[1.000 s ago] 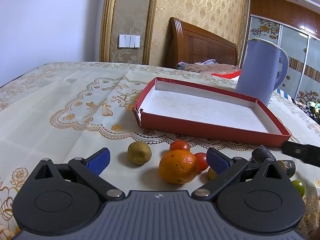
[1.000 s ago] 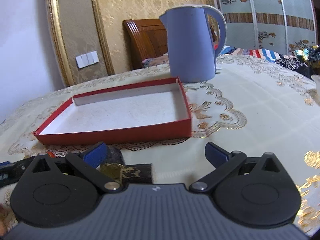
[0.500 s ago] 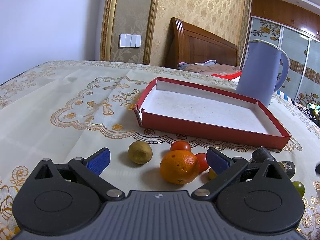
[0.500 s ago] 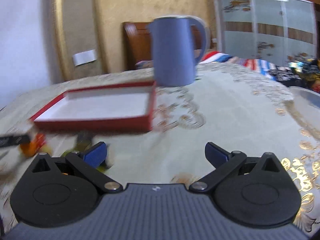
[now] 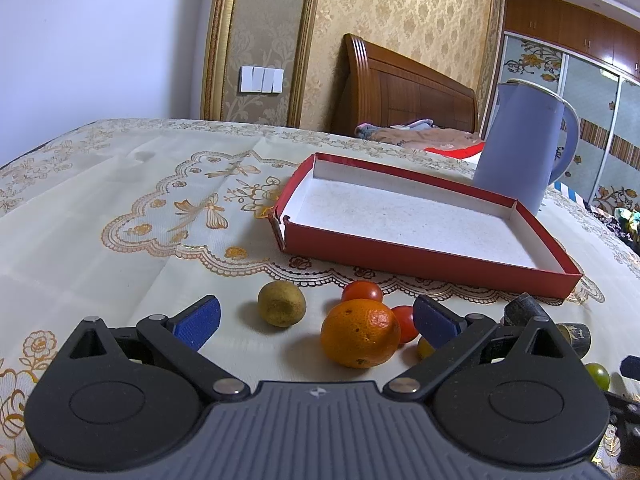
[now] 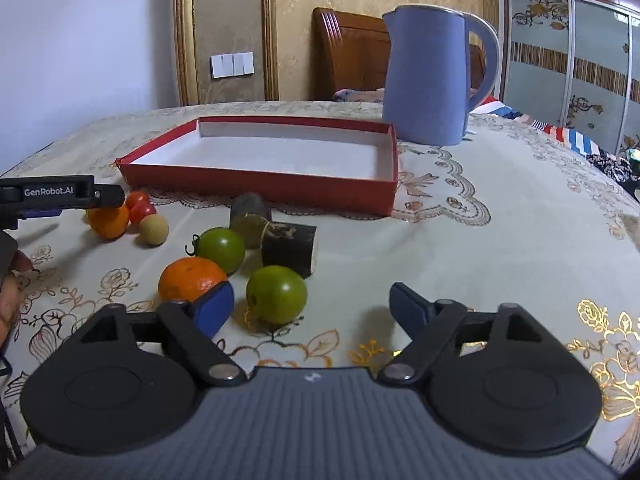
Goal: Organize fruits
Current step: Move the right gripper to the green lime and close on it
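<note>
An empty red box (image 5: 420,258) lies on the tablecloth, with the fruits scattered in front of it. My left gripper (image 5: 316,320) stands open; an orange (image 5: 360,334) lies between its fingers, near the right one, untouched. A brownish round fruit (image 5: 281,303) and two red tomatoes (image 5: 362,291) lie just beyond. My right gripper (image 6: 311,306) is closing, its jaws still apart. A green tomato (image 6: 276,294) sits between them close to the left finger (image 6: 214,308), and no pad presses on it. A second orange (image 6: 190,278) lies behind that finger, with another green tomato (image 6: 221,248) farther off.
A blue kettle (image 6: 426,76) stands behind the box (image 6: 260,188). Dark blocks (image 6: 290,246) and a small beige ball (image 6: 154,230) lie among the fruit. The left gripper (image 6: 60,194) reaches in at the left edge, above a hand (image 6: 8,292). A wooden headboard (image 5: 400,96) rises behind the table.
The right wrist view has swung towards the fruit pile, which now fills its lower left, and its fingers stand closer together. The left gripper and its fruits have not moved.
</note>
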Tool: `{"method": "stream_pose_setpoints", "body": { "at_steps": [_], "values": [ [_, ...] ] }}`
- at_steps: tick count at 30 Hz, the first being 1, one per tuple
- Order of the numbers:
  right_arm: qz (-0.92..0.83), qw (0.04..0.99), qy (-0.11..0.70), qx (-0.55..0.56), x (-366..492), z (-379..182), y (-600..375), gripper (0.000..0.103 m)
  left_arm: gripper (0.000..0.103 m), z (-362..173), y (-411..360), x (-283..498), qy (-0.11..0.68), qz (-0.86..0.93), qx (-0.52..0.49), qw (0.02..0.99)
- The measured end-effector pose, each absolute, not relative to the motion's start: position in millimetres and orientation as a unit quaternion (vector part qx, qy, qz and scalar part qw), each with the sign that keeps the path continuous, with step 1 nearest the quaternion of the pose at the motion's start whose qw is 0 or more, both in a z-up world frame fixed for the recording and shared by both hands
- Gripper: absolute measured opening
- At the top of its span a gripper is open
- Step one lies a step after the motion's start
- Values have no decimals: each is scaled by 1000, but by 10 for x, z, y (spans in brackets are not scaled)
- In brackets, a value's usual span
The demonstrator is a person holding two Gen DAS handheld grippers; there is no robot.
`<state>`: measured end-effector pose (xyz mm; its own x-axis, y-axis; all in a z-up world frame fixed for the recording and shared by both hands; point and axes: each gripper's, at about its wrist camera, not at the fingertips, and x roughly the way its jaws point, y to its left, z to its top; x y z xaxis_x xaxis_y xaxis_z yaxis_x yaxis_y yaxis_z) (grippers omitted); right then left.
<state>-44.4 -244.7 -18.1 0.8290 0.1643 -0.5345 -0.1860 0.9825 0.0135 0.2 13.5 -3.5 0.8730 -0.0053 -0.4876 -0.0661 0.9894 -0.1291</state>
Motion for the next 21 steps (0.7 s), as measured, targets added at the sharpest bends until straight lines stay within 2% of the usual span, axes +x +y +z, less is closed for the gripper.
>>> {"method": "stream_pose_setpoints", "body": {
  "at_steps": [3,7,9,21],
  "values": [
    [117,948,295,-8,-384,-196,-2431,51,103,-38,133,2,253,16,-72,965],
    [118,950,289,-29,-368,-244,-2338,49,103,-41,131,5,253,17,-73,965],
    [134,948,287,-15,-374,-238,-2350,31,103,-42,130,6,254,17,-73,964],
    [100,958,268,2,-302,-153,-2406,31,103,-44,163,8,254,22,-79,964]
  ]
}}
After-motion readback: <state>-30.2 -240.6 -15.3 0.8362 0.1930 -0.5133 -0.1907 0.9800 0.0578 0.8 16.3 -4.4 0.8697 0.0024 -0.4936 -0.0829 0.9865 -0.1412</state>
